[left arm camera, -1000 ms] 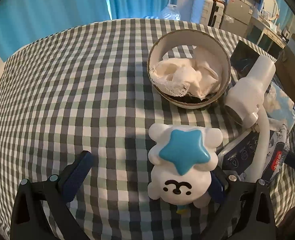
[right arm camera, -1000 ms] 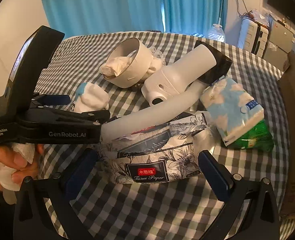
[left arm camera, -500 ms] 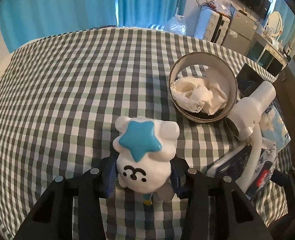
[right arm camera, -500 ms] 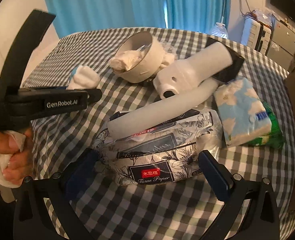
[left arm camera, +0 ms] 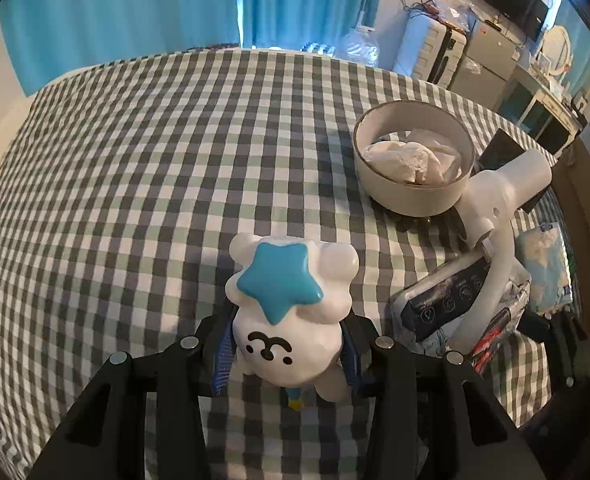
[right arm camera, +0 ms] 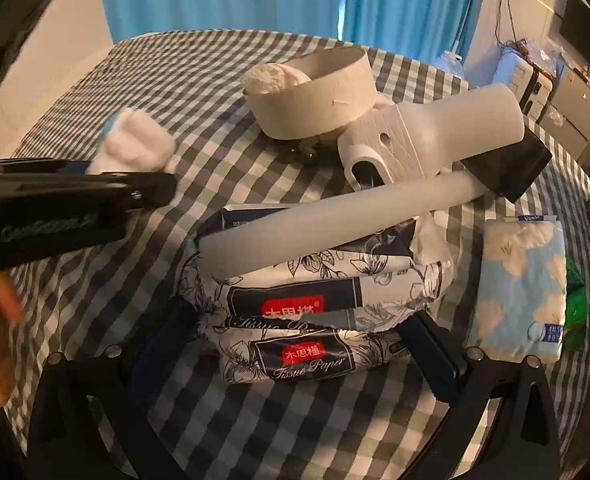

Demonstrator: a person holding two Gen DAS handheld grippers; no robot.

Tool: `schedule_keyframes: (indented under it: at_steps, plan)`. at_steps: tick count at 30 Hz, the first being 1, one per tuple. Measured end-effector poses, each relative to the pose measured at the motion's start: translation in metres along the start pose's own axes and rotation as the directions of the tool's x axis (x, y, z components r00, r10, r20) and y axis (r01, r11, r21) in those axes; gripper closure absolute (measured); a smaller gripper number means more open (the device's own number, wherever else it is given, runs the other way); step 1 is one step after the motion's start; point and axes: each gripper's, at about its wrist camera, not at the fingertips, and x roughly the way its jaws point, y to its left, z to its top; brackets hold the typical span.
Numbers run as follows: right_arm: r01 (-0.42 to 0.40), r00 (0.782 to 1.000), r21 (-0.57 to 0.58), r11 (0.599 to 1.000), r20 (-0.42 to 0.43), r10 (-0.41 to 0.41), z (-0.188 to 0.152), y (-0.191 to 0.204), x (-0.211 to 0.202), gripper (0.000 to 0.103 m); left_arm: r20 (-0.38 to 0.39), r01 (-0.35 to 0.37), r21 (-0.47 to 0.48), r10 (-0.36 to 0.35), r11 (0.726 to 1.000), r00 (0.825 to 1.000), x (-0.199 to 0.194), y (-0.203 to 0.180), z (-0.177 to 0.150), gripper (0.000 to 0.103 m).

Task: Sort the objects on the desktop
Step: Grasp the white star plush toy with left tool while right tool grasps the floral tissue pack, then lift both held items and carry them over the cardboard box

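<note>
- The left gripper (left arm camera: 287, 354) is clenched on the white bear toy (left arm camera: 291, 304), its blue pads pressed against both sides of the toy's body at the lower centre of the left wrist frame; a second ago the jaws stood wide apart with the toy lying loose on the cloth.
- The toy, with a blue star (left arm camera: 277, 282) on its head, now appears raised off the checked tablecloth (left arm camera: 135, 184), and in the right wrist view it shows as a white blur (right arm camera: 135, 146) at the left, beyond the black left gripper body (right arm camera: 55, 208).
- The right gripper (right arm camera: 295, 340) has closed in on the floral tissue pack (right arm camera: 315, 320): both fingers touch its ends at the lower centre, where half a second ago they stood clear; whether it is squeezed firmly cannot be told.
- A white hair dryer (right arm camera: 427, 140) lies with its handle across the top of the pack, as before.
- The round bowl (left arm camera: 413, 168) holding a white cloth sits at the upper right of the left wrist frame, touching the dryer.
- A blue cloud-print tissue pack (right arm camera: 523, 288) lies at the right of the right wrist frame.
</note>
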Motion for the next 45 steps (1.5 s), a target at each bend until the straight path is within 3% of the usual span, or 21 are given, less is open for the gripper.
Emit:
schedule_keyframes:
  at_steps: [2,4,13,28,45]
  plan:
    - [0.009,1.000,0.013,1.000,0.010,-0.010,-0.002,0.003,-0.008,0.018,0.003,-0.009,0.005,0.009,1.000,1.000,-0.004,0.001,-0.001,0.058]
    - [0.046,0.998,0.018,0.999,0.033,-0.047,0.003,0.001,-0.016,0.075,0.009,-0.014,0.002,0.014,1.000,1.000,-0.010,0.003,-0.002,0.058]
    - [-0.097,0.993,0.135,0.986,0.078,0.087,-0.004,-0.025,-0.049,0.083,0.066,-0.036,0.003,0.035,0.999,0.997,-0.048,0.004,0.000,0.058]
    - [-0.090,0.974,0.169,0.982,0.219,0.052,-0.010,-0.051,-0.131,0.083,0.198,-0.021,0.037,0.013,0.999,0.980,-0.113,-0.041,0.032,0.058]
    - [-0.067,0.921,0.121,0.990,0.389,0.015,0.008,-0.064,-0.234,0.083,0.344,0.003,0.054,-0.021,0.999,0.939,-0.200,-0.057,0.056,0.058]
